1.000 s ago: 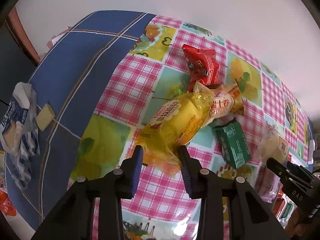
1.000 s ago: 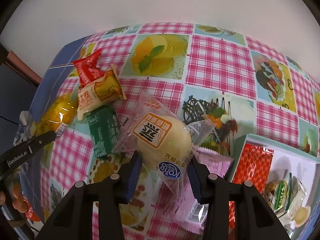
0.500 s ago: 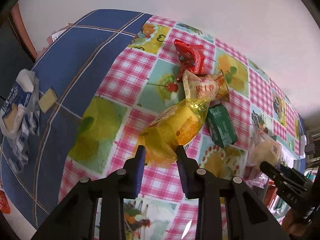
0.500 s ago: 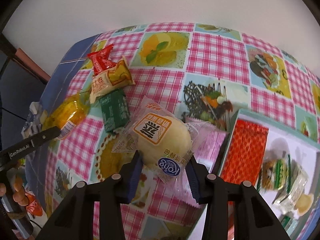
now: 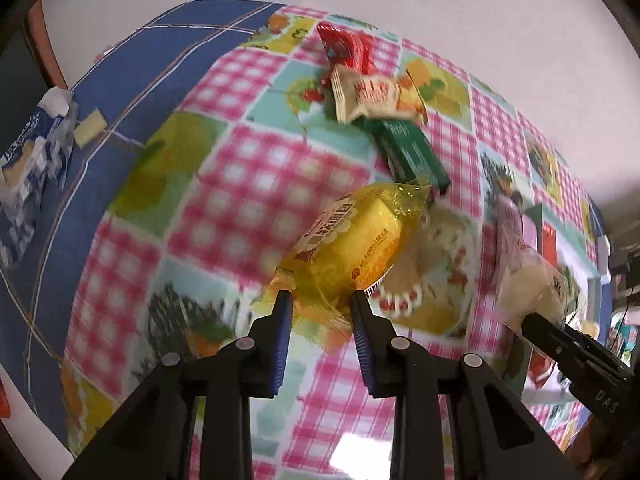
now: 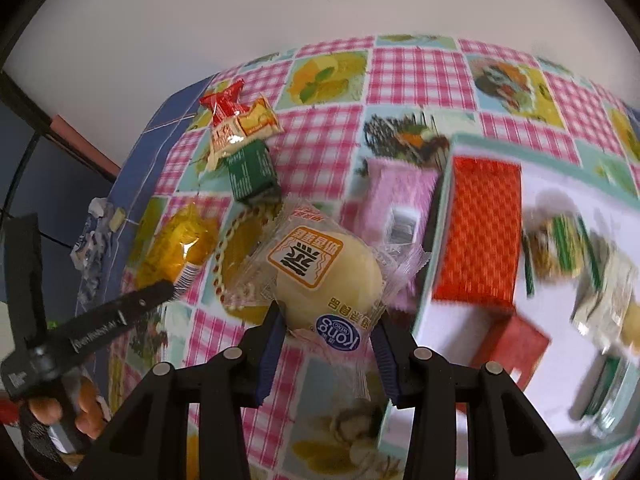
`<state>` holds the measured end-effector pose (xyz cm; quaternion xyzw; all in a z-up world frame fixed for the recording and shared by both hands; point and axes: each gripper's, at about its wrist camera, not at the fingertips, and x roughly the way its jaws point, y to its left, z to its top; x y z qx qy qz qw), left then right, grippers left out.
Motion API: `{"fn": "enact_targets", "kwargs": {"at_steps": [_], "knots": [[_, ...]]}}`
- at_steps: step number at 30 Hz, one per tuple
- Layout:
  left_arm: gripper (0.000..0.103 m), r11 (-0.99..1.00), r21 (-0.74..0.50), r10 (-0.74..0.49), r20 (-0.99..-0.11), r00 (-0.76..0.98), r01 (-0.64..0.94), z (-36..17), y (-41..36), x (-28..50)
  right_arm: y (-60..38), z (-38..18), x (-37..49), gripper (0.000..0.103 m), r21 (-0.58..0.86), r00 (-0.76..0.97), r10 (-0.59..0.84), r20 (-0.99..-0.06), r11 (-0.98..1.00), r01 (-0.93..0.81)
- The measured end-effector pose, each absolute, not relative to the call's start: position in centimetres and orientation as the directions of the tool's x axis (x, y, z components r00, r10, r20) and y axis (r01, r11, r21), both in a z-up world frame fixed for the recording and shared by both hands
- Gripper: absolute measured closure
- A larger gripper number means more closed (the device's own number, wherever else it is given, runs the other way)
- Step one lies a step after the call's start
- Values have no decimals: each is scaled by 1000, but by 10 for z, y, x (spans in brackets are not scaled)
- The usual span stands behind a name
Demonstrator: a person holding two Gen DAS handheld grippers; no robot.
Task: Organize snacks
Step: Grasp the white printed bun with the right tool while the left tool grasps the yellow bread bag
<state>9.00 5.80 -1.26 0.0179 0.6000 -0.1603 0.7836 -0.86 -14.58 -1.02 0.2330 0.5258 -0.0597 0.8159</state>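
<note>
My left gripper [image 5: 320, 300] is shut on a yellow bread packet [image 5: 352, 248] and holds it above the checked tablecloth; the packet also shows in the right wrist view [image 6: 180, 252]. My right gripper [image 6: 328, 320] is shut on a clear packet with a pale round bun [image 6: 328, 272], held just left of the white storage box [image 6: 472, 320]. On the cloth lie a red snack packet [image 6: 222, 106], a beige packet [image 6: 240, 132], a green packet [image 6: 252, 172] and a pink packet [image 6: 396, 200] against the box.
The box holds an orange-red packet [image 6: 480, 232] and several small snacks [image 6: 580, 256] at its right. A blue cloth [image 5: 120, 92] covers the table's left part, with a blue-white wrapper [image 5: 28, 160] on it. A white wall stands behind.
Both grippers have carried their packets to the right, toward the box. The three snacks on the cloth now lie farther back and to the left in both views.
</note>
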Motion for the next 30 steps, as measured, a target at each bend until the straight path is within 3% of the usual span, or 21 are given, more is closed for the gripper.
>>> {"fn": "enact_targets", "kwargs": {"at_steps": [19,22,30], "knots": [[69,945,-22,-119,-953,280,326,-20,48,48,-120,-27,-35,58,278,379,139,-915,898,340],[58,947,-29,-119,-957,265,320,-23,50,51,-119,-30,-35,58,273,367,139,-920,898,344],[44,952,-69,-141,-964,227,297,-30,60,51,-112,-34,-33,56,269,330,155,-931,904,333]]}}
